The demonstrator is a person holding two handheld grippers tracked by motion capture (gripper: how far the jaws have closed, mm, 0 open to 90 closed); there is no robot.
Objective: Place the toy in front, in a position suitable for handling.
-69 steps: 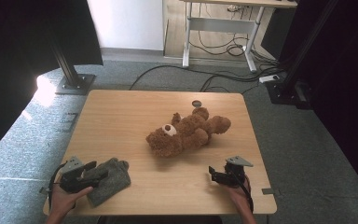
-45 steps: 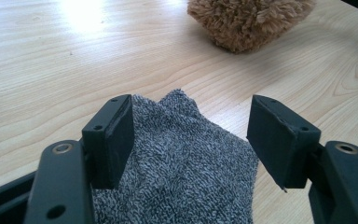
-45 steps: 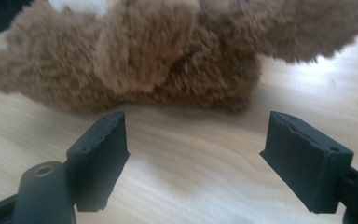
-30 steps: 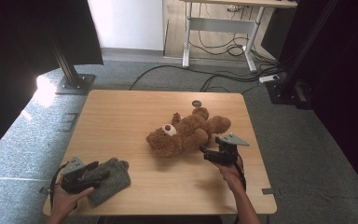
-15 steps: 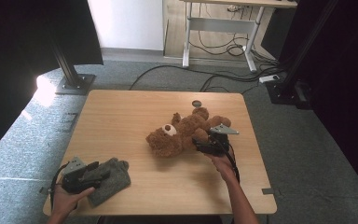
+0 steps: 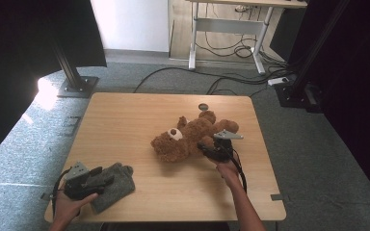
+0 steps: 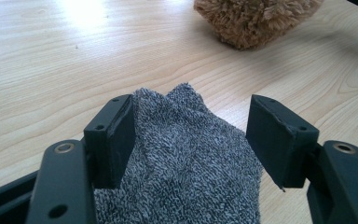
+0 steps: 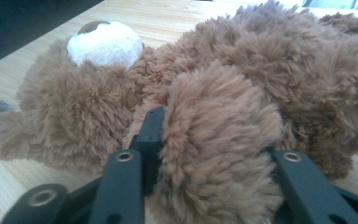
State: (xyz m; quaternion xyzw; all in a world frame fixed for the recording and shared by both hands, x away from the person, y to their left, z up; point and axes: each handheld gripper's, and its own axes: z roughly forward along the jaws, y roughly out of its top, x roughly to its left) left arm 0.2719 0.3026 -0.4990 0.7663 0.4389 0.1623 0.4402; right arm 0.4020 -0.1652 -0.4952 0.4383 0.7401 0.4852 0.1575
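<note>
A brown teddy bear (image 6: 192,137) is seen lying on its back on the wooden table (image 6: 125,120), its white muzzle turned up and its head toward the near left. The right gripper (image 6: 211,150) is set against the bear's near side, and in the right gripper view one furry limb (image 8: 219,154) is seen pressed between the two black jaws, which have just been closing on it; the limb is thus grasped. A small dark round disc (image 6: 203,106) is found on the table just beyond the bear's far limbs. Well apart from the bear, toward the near left corner of the table, a grey knitted cloth (image 6: 113,185) is laid flat, and the left gripper (image 6: 101,174) is held over its left part. In the left gripper view the cloth (image 7: 186,154) is seen between the jaws, which are spread wide with a gap on the right side, so nothing is clamped there.
</note>
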